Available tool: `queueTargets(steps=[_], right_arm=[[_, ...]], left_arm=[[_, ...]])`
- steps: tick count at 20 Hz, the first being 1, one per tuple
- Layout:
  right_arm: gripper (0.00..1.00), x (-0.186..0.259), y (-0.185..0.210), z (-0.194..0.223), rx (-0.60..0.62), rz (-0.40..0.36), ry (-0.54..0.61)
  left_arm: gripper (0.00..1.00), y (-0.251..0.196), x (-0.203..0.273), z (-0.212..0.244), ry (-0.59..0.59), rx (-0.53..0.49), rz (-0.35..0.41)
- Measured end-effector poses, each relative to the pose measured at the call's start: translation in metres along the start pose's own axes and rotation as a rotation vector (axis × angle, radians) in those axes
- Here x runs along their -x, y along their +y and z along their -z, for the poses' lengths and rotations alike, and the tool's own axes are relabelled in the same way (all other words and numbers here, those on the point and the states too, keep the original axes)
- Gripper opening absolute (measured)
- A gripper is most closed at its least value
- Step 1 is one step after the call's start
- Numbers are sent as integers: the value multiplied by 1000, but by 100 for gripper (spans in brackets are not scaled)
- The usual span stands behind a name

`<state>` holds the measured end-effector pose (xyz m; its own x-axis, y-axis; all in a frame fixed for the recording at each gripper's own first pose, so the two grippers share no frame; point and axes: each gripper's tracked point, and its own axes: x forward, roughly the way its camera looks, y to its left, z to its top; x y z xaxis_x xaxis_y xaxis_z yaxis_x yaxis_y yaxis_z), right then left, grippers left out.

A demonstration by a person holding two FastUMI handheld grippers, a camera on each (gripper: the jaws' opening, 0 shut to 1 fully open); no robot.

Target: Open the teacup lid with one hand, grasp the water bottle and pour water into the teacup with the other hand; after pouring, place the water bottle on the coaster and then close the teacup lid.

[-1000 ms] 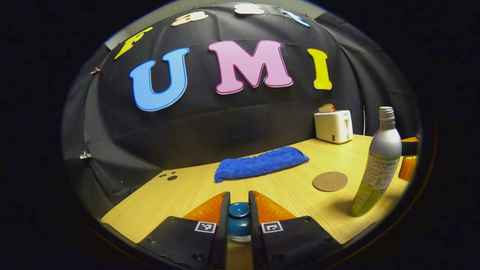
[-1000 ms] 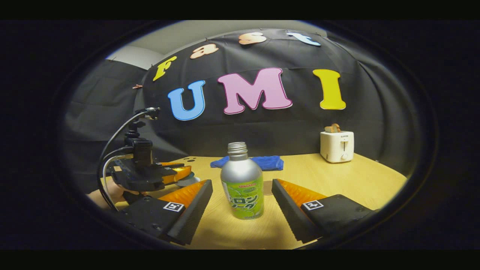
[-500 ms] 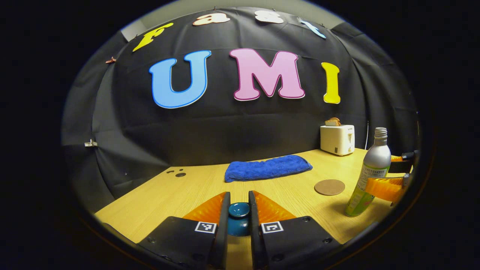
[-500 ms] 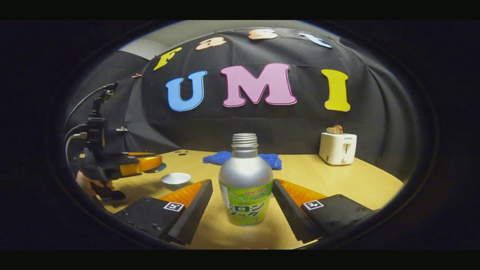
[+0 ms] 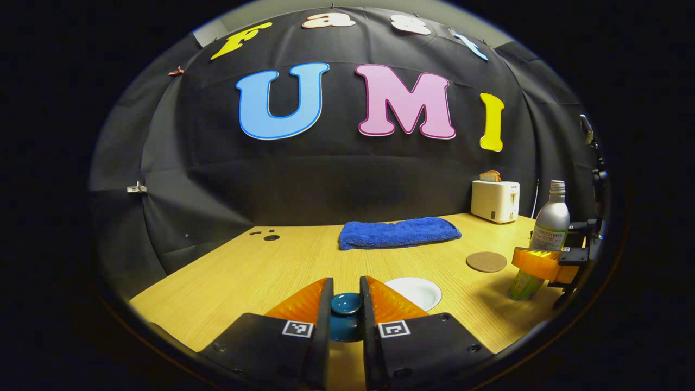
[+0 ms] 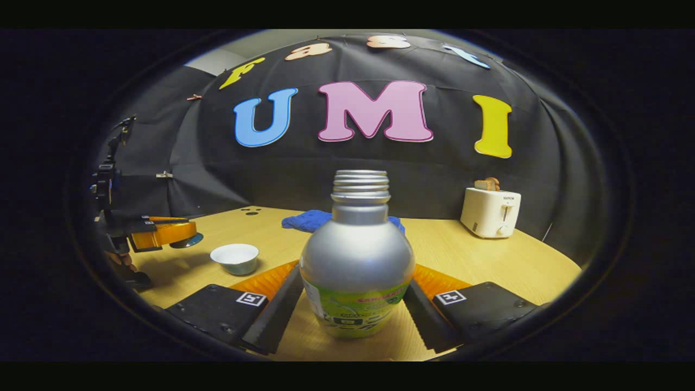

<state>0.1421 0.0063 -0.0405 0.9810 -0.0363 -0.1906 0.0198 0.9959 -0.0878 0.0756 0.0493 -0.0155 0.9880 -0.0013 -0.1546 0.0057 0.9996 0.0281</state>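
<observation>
Holding the teacup lid [image 5: 346, 312] by its dark blue knob, your left gripper [image 5: 346, 304] has both fingers pressed tight on it, one on each side. The lid is up in the air, off the cup. In the right gripper view you can see that gripper [image 6: 163, 233] far off at the left edge, with the lid's blue rim peeking out under it.

Just past your left fingers sits the teacup [image 5: 415, 291] — white, open at the top, standing on the wooden table [image 5: 260, 271]. The right gripper view shows the same cup [image 6: 235, 258] as a small white bowl, a little way from the lifted lid.

Your right gripper [image 6: 353, 304] has the water bottle [image 6: 357, 266] between its two fingers. The fingers sit close along both sides of the bottle's lower part, but you cannot tell from here if they are pressing on it or only beside it. The bottle stands up straight on the table, silver on top, green below, with no cap on its neck. From the left gripper view the bottle [image 5: 540, 241] is at the far right, with the right gripper [image 5: 548, 263] around its middle.

The round brown coaster [image 5: 486, 262] lies flat on the table, near the bottle and apart from it.

Farther back lies a blue towel [image 5: 399, 232]. In the far right corner stands a white toaster [image 5: 495, 201] — there is bread in its slot.
</observation>
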Motion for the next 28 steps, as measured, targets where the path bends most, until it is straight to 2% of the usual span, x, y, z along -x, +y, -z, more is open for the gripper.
queueTargets(steps=[1, 2, 6, 9, 10, 11, 15, 19, 23, 28], right_arm=[[95, 0, -1, -1, 1, 4, -5], [84, 1, -1, 1, 2, 7, -5], [82, -4, 6, -2, 44, -5, -2], [81, -10, 5, -7, 224, 2, 21], [76, -11, 7, -11, 288, 13, 16], [81, -15, 8, -15, 347, 16, 11], [81, -38, 9, -36, 583, 34, -17], [81, -53, 18, -36, 735, 1, -21], [81, -67, 19, -38, 908, 23, -29], [80, -80, 25, -29, 1080, 30, -21]], left_arm=[[29, 2, 1, 0, -3, -5, 3], [29, 3, 1, -1, -7, -9, 4], [29, 8, 3, 2, -9, -2, 12], [29, 15, 5, 5, -14, 9, 3], [29, 19, 5, 4, -20, 12, -5], [29, 23, 7, 4, -24, 14, -12], [29, 37, 13, 2, -34, 17, -26], [29, 41, 22, -1, -33, 97, 2], [29, 59, 26, -6, -57, 73, -29], [29, 58, 24, -3, -54, 80, -5]])
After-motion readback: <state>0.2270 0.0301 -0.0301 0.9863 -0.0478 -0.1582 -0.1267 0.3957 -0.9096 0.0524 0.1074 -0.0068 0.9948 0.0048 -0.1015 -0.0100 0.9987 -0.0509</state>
